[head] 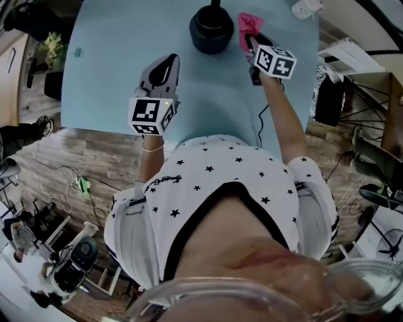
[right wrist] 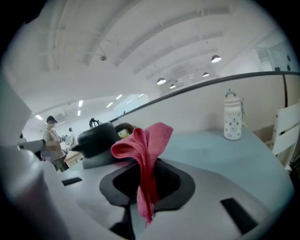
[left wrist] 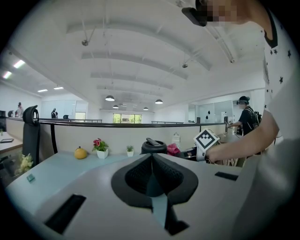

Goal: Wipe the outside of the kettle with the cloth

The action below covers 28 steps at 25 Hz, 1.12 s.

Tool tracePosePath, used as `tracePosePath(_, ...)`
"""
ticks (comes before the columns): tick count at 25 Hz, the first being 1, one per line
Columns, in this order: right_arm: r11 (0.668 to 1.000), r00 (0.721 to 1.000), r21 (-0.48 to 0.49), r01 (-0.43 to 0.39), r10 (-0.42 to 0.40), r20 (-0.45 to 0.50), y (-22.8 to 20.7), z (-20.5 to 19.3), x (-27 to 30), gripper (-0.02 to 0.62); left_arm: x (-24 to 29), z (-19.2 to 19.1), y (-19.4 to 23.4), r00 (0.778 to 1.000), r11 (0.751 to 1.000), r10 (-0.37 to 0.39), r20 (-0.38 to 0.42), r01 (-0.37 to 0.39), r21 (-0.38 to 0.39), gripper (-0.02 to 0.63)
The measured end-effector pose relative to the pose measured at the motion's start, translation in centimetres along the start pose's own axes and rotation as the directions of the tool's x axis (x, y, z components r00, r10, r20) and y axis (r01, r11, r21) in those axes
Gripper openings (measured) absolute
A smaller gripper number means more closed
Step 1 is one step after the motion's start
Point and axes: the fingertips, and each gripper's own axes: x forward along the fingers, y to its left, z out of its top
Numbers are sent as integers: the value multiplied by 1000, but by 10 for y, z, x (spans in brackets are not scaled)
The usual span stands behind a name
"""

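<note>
The black kettle (head: 211, 28) stands at the far middle of the light blue table (head: 113, 75). Just right of it, my right gripper (head: 251, 44) is shut on a pink cloth (head: 247, 25). In the right gripper view the cloth (right wrist: 145, 143) bunches up out of the jaws (right wrist: 143, 164), and the kettle (right wrist: 97, 137) lies to their left, a little apart. My left gripper (head: 168, 63) hovers over the table nearer the person, its jaws together with nothing between them. The left gripper view shows those jaws (left wrist: 151, 160) aimed at the kettle (left wrist: 153, 146).
A white bottle (right wrist: 233, 121) stands at the table's far right corner (head: 306, 7). An orange fruit (left wrist: 80, 153), a potted flower (left wrist: 99, 147) and a small plant (left wrist: 130, 150) line the far edge. A small green item (head: 79, 51) lies at the left.
</note>
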Motion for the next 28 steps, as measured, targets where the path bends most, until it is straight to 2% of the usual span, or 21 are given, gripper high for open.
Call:
tracePosePath(5, 990, 985, 69, -119, 109, 133, 39, 40, -32, 67, -11, 11, -11, 1000, 1000, -2, 28, 2, 24, 29)
tracePosePath(9, 961, 962, 164, -225, 193, 191, 71, 49, -43, 66, -22, 17, -17, 999, 999, 6, 46, -7, 34, 29)
tracePosePath(11, 953, 958, 178, -245, 209, 196, 79, 48, -41, 66, -28, 18, -16, 999, 999, 13, 52, -15, 33, 29)
tracePosePath(18, 963, 979, 200, -182, 157, 133, 67, 22, -27, 66, -40, 15, -11, 997, 998, 46, 54, -47, 29, 29)
tracePosePath(28, 939, 988, 322, -121, 84, 126, 52, -12, -18, 64, -42, 12, -5, 996, 997, 73, 42, -75, 32, 29)
